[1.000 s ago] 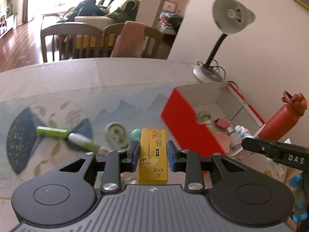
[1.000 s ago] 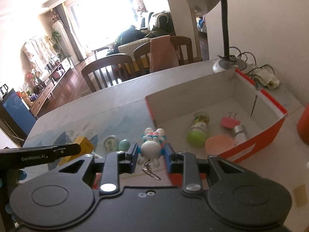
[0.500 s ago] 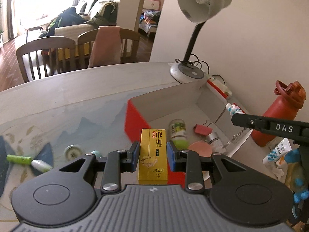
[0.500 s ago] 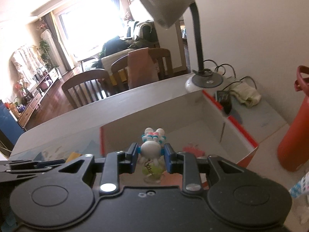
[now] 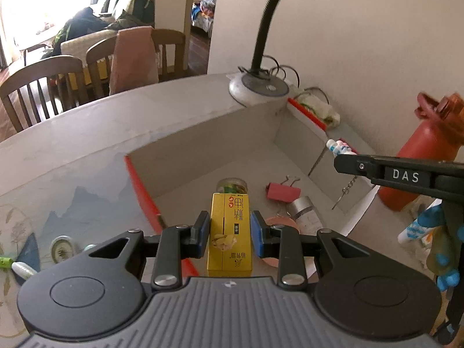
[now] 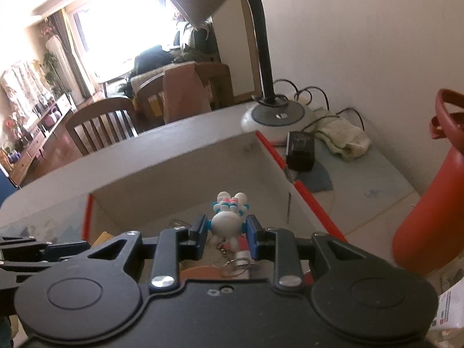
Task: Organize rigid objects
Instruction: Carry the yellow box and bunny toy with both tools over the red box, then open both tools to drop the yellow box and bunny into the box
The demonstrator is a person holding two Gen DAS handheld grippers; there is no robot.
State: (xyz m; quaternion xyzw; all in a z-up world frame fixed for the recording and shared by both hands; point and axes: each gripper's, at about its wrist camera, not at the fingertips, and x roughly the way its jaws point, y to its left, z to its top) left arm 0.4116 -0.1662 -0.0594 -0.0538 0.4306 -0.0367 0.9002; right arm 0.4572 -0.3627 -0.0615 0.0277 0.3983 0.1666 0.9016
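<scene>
1 slim yellow box, red-and-black print, upright between fingers

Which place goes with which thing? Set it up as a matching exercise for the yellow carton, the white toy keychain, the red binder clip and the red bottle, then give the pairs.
Things:
1. yellow carton
2. white toy keychain
3. red binder clip
4. red bottle

Places:
A. lying on the floor of the red box
B. clamped in the right gripper
C. standing on the table outside the box, by the wall
D. clamped in the left gripper

Pairs: 1-D, 2-B, 3-A, 4-C
</scene>
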